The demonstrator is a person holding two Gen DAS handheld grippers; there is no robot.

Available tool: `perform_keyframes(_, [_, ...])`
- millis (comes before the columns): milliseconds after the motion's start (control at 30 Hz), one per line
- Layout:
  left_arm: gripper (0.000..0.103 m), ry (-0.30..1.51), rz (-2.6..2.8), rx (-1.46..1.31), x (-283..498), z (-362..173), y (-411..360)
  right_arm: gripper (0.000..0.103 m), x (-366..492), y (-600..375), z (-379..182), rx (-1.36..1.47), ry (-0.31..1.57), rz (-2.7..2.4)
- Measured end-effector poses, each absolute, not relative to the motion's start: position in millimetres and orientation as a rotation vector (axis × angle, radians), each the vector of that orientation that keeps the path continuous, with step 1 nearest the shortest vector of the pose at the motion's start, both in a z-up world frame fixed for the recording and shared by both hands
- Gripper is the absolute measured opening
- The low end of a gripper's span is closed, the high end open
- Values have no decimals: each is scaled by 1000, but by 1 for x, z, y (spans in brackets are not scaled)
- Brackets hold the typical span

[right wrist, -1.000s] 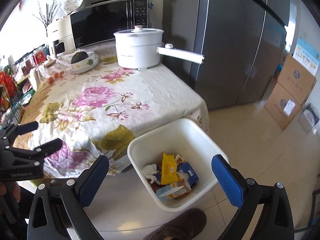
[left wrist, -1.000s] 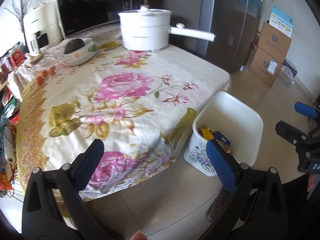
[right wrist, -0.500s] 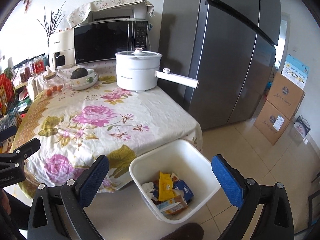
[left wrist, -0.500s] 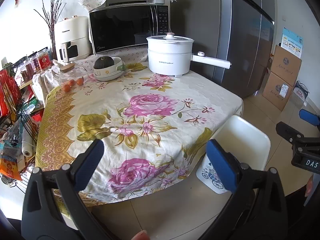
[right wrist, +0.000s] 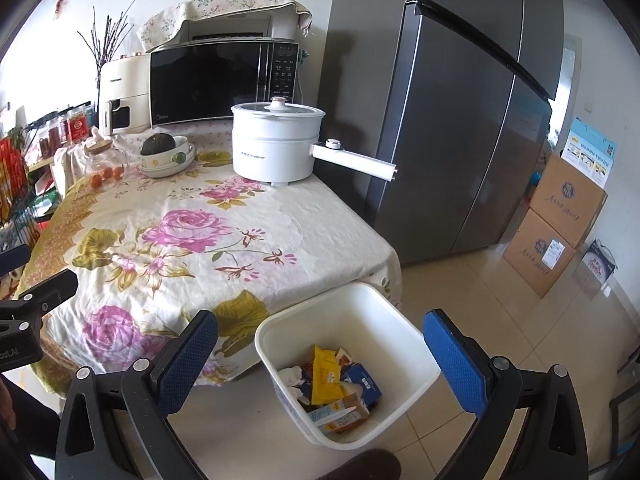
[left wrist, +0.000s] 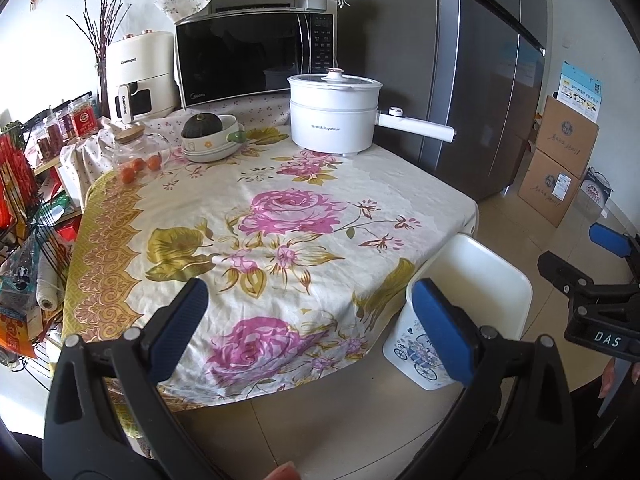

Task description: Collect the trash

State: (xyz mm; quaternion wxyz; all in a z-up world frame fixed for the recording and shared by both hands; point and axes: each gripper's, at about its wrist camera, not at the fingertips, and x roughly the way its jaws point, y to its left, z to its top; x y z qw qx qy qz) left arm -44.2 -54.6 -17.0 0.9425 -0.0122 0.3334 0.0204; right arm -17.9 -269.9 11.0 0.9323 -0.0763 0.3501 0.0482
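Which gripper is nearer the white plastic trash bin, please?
Right. The right gripper hangs open above the white plastic trash bin; the left gripper is open beside it, over the table's edge.

1. The place was a home kitchen-dining area, tiled underfoot.
2. A table (left wrist: 420,196) wore a floral cloth, with a white electric pot (left wrist: 334,114) at its far edge.
3. Behind stood a microwave (left wrist: 256,60) under a cloth cover, and an air fryer (left wrist: 140,76) to its left.
4. A tall grey fridge (right wrist: 452,120) filled the far right.
5. Cardboard boxes (right wrist: 556,220) were stacked on the floor at right.
6. A rack of packaged foods (left wrist: 24,184) stood at left.
7. A white bin (right wrist: 400,320) of wrappers sat near the table's corner.
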Motion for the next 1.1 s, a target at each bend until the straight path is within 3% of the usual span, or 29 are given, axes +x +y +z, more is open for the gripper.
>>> perform_keyframes(1100, [102, 662, -3, -40, -48, -14, -60, 103, -15, -273, 10, -159, 717, 96])
